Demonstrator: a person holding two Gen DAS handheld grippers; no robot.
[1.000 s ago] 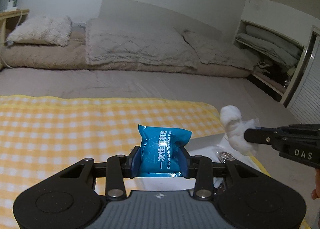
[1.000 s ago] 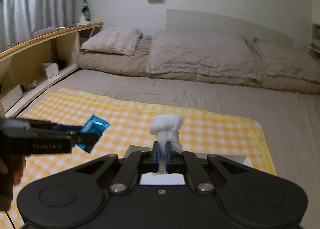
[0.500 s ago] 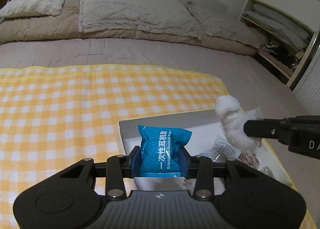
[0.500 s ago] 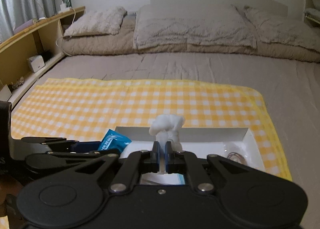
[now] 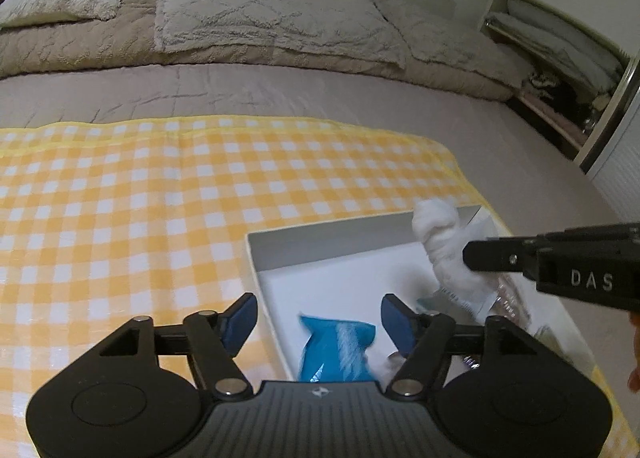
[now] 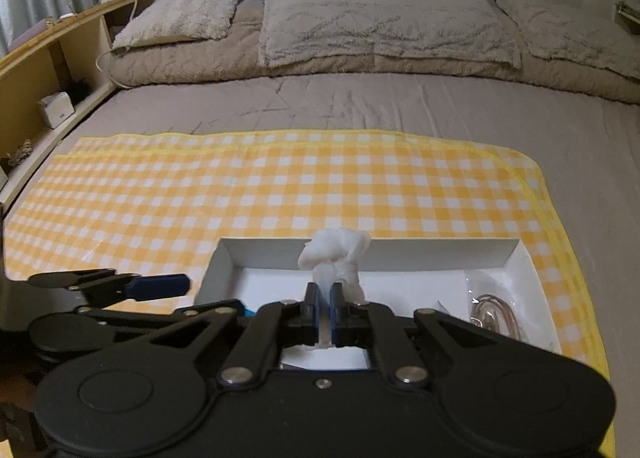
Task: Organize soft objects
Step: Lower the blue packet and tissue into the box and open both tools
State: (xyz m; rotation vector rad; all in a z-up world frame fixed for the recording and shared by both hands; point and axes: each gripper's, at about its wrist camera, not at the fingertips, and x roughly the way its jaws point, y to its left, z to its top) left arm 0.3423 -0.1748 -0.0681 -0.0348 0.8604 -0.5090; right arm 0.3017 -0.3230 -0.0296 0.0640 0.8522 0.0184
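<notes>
Left wrist view: the left gripper (image 5: 320,318) has just been opening, and the blue packet (image 5: 338,346), blurred and apparently loose between its 2 spread pads, sits at the white box's (image 5: 320,240) near-left corner. Above the box, the right gripper (image 6: 325,300) pinches the white soft wad (image 6: 336,258).
</notes>
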